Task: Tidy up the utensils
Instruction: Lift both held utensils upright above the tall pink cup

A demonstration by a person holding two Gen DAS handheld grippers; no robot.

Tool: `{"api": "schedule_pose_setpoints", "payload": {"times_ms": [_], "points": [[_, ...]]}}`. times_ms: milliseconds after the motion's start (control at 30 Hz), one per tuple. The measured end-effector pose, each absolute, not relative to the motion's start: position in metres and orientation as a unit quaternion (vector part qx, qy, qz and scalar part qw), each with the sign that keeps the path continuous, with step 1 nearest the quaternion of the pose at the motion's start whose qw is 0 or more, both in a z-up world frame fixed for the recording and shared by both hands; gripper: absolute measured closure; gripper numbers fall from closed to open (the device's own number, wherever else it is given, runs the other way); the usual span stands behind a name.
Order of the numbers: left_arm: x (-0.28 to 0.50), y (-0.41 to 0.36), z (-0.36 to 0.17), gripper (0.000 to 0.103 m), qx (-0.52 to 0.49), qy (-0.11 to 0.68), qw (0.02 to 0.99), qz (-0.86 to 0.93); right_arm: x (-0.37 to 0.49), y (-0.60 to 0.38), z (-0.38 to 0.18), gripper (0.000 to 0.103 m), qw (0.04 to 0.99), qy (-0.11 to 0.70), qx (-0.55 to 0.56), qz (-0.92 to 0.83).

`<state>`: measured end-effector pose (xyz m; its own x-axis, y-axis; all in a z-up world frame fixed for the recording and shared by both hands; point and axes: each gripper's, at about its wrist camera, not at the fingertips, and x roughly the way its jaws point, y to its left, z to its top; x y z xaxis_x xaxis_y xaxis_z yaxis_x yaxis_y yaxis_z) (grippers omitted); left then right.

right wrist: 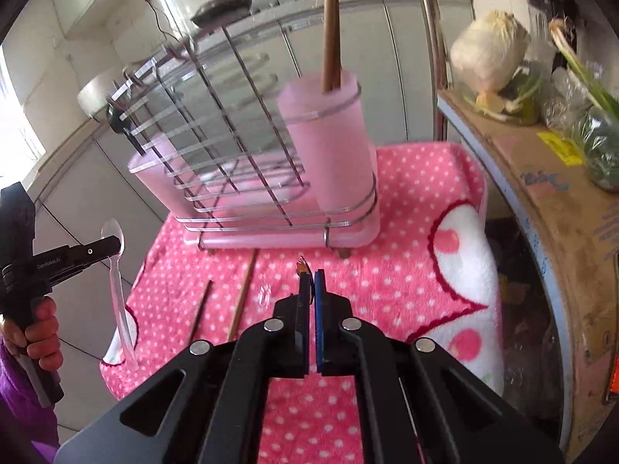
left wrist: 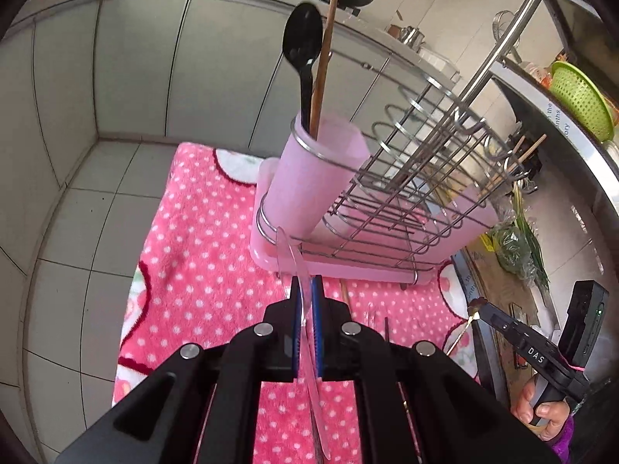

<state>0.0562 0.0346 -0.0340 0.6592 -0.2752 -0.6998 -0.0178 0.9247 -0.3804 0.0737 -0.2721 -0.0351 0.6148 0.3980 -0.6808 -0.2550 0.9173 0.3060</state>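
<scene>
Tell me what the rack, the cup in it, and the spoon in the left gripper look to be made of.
Rack: chromed or stainless metal wire, shiny with bright glints. Cup: frosted pink plastic, translucent and matte. Spoon pinched in the left gripper: clear plastic, see-through and glossy, probably disposable.

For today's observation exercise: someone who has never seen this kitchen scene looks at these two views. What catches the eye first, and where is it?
The pink polka-dot towel spread under everything grabs attention first. On it stands a wire rack with a pink cup at each end, the near one holding a black spoon. In the foreground, the left gripper is shut on a clear plastic spoon.
</scene>
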Motion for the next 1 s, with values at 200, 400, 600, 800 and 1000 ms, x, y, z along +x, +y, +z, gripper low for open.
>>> {"api": "schedule_pose_setpoints", "payload": {"times_ms": [200,400,600,800,1000], "points": [[0.043,0.038,0.006,0.099,-0.18,0.351,0.916,-0.073,0.062,-0.275,0.003,0.101,0.917,0.35,0.069,0.178],[0.038,0.038,0.046,0.099,-0.172,0.28,0.942,-0.067,0.059,-0.282,0.049,0.101,0.937,0.3,0.052,0.173],[0.044,0.034,0.082,0.099,-0.161,0.211,0.962,-0.06,0.06,-0.288,0.092,0.101,0.954,0.251,0.033,0.16],[0.056,0.024,0.107,0.098,-0.121,0.142,0.982,-0.021,0.068,-0.294,0.128,0.101,0.969,0.205,0.02,0.139],[0.072,0.02,0.117,0.098,-0.104,0.08,0.991,0.016,0.093,-0.302,0.145,0.101,0.975,0.187,0.024,0.114]]}}
